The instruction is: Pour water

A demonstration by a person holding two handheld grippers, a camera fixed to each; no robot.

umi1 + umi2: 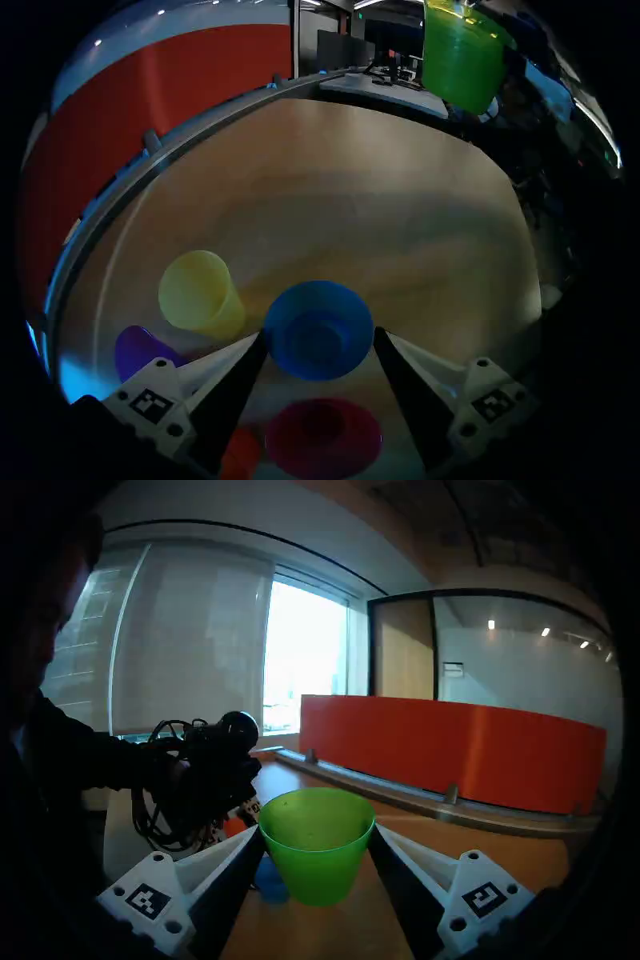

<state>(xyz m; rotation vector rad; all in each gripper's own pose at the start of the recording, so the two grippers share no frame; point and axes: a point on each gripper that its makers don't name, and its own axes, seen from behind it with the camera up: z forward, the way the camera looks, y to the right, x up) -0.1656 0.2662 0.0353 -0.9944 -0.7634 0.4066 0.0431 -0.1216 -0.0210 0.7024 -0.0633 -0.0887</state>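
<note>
Blue cup (318, 324) clamped in left claw (318, 333), green cup (318, 856) clamped in right claw (316, 829); yellow cup (200, 294), magenta cup (322, 436) close below

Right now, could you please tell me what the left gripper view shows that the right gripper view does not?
The left gripper view adds a yellow cup, a purple cup and a magenta cup. The right gripper view adds a bright window and a person's dark sleeve. Both share the green cup held in the right tongs, the blue cup between the left tongs, the orange partition and the wooden table.
</note>
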